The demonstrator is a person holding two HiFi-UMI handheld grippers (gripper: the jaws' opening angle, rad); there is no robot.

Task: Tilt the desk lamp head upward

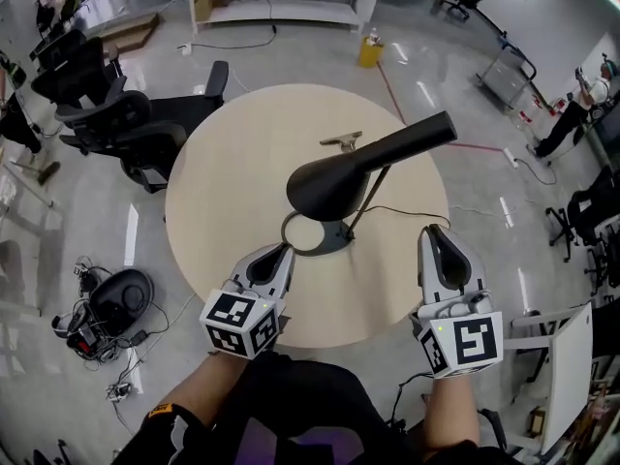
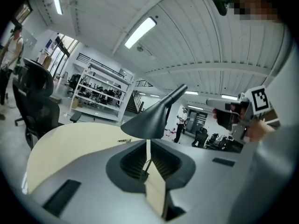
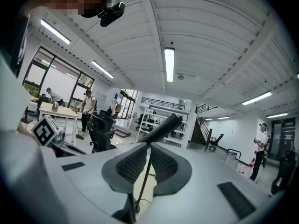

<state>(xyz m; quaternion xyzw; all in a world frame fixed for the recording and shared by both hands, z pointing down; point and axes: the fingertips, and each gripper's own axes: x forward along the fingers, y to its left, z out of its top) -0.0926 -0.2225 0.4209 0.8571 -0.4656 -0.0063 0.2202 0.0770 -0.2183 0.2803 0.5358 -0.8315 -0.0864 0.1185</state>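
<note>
The black desk lamp (image 1: 334,184) stands on the round beige table (image 1: 232,172), its ring base (image 1: 312,237) near the front edge. Its cone head faces down and left, and its arm rises to the upper right (image 1: 426,132). My left gripper (image 1: 283,251) hovers just left of the base, jaws close together with only a thin slit and nothing between them. My right gripper (image 1: 432,231) hangs to the right of the lamp, shut and empty. The left gripper view shows the lamp head (image 2: 148,122) straight beyond the left gripper (image 2: 148,149). In the right gripper view the lamp arm (image 3: 161,127) lies beyond the right gripper (image 3: 148,149).
A metal clip (image 1: 341,141) lies on the table behind the lamp, and the lamp cord (image 1: 412,212) trails right. Black office chairs (image 1: 126,119) crowd the table's left side. Cables and gear (image 1: 107,308) lie on the floor at the left, with a white board (image 1: 567,376) at the right.
</note>
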